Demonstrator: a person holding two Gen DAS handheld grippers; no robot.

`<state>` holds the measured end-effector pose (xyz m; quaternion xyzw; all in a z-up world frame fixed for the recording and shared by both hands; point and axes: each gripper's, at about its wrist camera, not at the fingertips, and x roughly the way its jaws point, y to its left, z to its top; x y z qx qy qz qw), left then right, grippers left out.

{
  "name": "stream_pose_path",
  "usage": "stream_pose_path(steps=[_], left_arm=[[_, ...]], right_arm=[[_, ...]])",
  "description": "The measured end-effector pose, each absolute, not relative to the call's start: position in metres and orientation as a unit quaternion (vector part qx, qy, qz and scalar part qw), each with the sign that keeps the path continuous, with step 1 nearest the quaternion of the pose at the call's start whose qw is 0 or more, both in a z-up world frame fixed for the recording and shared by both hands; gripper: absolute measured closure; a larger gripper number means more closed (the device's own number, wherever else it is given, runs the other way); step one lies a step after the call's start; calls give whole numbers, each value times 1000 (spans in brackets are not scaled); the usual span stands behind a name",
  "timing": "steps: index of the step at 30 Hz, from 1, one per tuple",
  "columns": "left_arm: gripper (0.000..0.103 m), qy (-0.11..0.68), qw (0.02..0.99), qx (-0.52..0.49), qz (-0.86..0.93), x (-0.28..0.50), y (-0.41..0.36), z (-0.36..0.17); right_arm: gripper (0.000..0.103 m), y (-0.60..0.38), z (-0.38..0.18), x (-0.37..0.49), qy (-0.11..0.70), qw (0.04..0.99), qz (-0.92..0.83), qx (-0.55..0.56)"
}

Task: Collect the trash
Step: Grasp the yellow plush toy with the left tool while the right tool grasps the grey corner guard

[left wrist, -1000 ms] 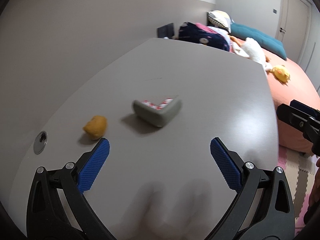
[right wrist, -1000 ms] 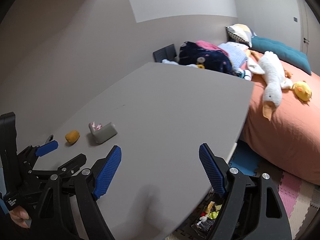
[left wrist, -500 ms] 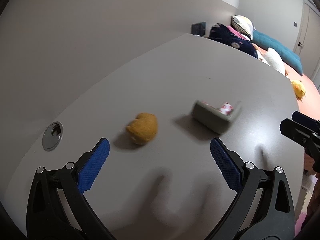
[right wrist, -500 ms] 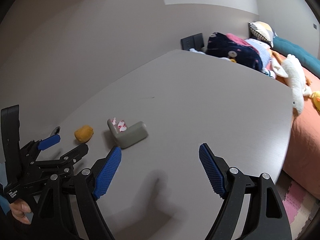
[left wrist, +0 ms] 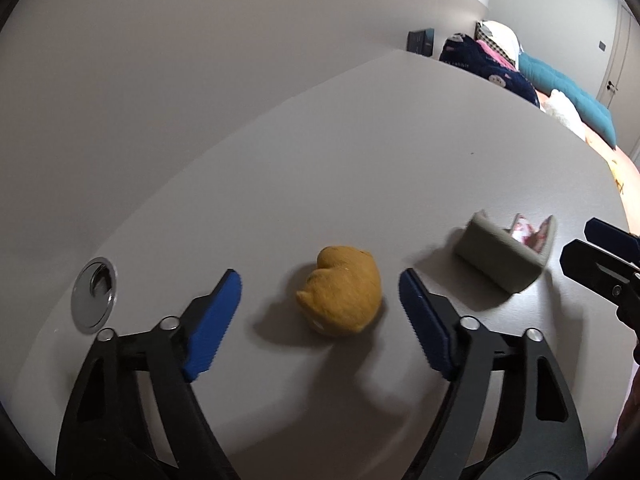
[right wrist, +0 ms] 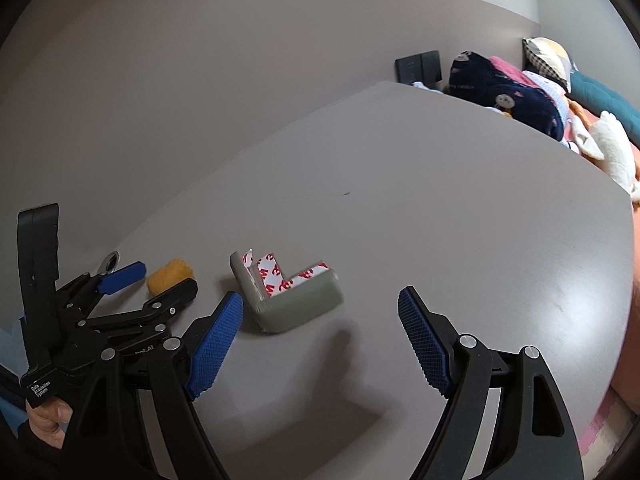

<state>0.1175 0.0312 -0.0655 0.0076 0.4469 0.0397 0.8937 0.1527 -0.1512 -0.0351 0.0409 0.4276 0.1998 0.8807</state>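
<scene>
A small orange fuzzy lump (left wrist: 340,290) lies on the grey table (left wrist: 380,152). My left gripper (left wrist: 320,316) is open, its blue fingertips on either side of the lump, not touching it. A grey L-shaped corner guard (left wrist: 500,258) with red-and-white tape backing lies to the right of the lump. In the right wrist view my right gripper (right wrist: 320,340) is open and empty, just in front of the corner guard (right wrist: 292,296). The lump (right wrist: 170,275) and my left gripper (right wrist: 156,284) show at the left there.
A round metal cable grommet (left wrist: 94,294) sits in the table at the left. A wall runs along the table's far side. A bed with dark clothes (right wrist: 504,96), pillows and a white plush toy (right wrist: 612,148) stands beyond the table's far right edge.
My left gripper has moved forward and swung left so the orange lump now sits between its fingers. My right gripper has moved closer to the corner guard.
</scene>
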Motion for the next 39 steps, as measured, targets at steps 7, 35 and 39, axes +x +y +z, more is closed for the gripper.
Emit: stream_pose_path(steps=[7, 35, 39], left_arm=[[65, 439, 898, -2, 35, 116, 42, -67], [66, 439, 898, 9, 28, 120, 40, -64], [66, 434, 901, 16, 18, 115, 32, -59]], right_arm=[[19, -129, -48, 165, 441, 873, 206, 24], [38, -132, -56, 165, 450, 873, 190, 6], [38, -144, -50, 159, 444, 877, 182, 13]])
